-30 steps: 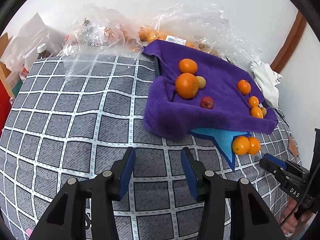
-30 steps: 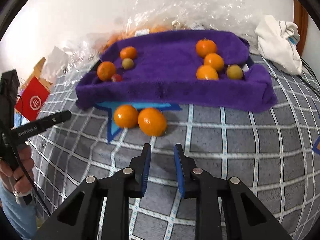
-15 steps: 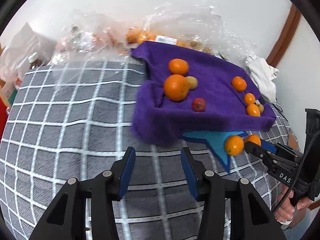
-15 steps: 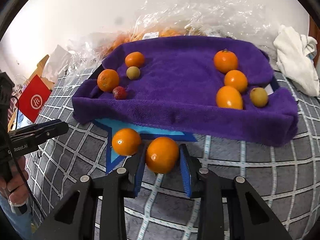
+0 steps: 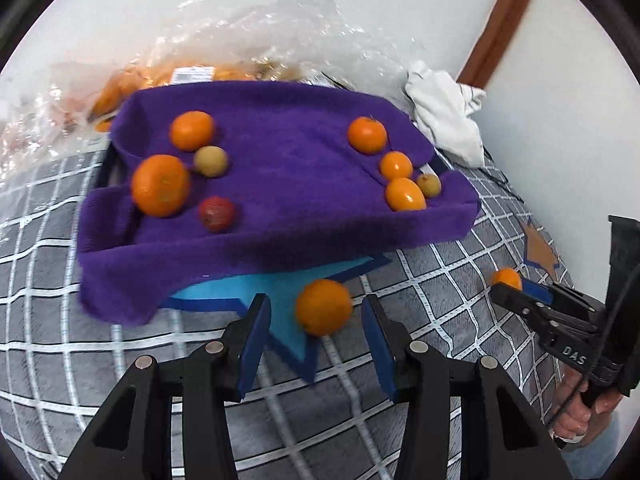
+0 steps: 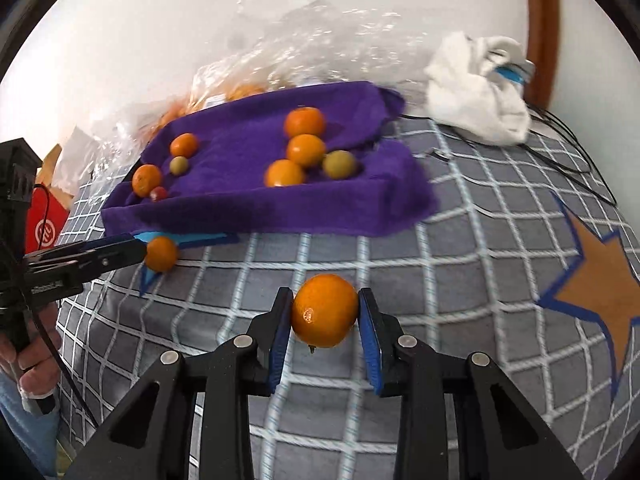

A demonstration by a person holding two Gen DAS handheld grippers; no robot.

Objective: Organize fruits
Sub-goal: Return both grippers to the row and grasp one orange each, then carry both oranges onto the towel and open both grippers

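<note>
A purple towel-lined tray holds two fruit groups: oranges, a greenish fruit and a red fruit on the left, three oranges and a yellowish fruit on the right. In front of it, one orange rests on a blue star patch. My left gripper is open and straddles this orange without touching it. My right gripper is shut on a second orange, held above the checked cover, right of the star. In the right wrist view the left gripper reaches the resting orange.
Clear plastic bags with more oranges lie behind the tray against the wall. A crumpled white cloth and cables sit at the back right. An orange star patch marks the grey checked cover. A red box stands at the left.
My right gripper closed on the right-hand orange and carried it off the blue star to the right. My left gripper swung right until its fingers straddled the remaining orange.
</note>
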